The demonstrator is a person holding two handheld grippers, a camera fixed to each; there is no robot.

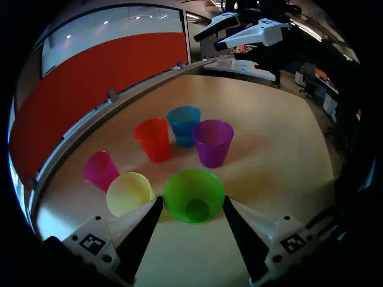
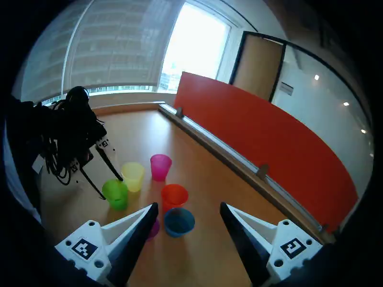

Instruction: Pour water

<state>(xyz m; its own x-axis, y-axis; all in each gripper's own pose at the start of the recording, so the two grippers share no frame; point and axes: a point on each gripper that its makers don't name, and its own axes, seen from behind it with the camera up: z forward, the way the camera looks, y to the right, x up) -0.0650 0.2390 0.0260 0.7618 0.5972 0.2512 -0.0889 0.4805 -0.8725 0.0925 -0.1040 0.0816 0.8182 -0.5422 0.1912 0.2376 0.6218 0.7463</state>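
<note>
The translucent green plastic cup (image 1: 194, 196) stands upright at the lower centre of the left gripper view, on the pale wooden table (image 1: 277, 143), right between the tips of the left tongs (image 1: 192, 199). Those tongs are wide, one tip at each side of the rim; whether they touch it I cannot tell.

The step in hand looks like grasping this cup. To do it well, close evenly on the wall below the rim. Press gently, since thin plastic will likely flex. Then lift straight up, because the pale yellow plastic cup (image 1: 128, 193) just beside it at lower left could be knocked.

Higher in the frame stand the pink plastic cup (image 1: 99, 170), orange-red plastic cup (image 1: 153, 138), blue plastic cup (image 1: 184, 125) and purple plastic cup (image 1: 213, 142). In the right gripper view the right tongs (image 2: 188, 204) hang wide and empty above the blue one at lower centre. Whether any cup holds water I cannot tell.
</note>
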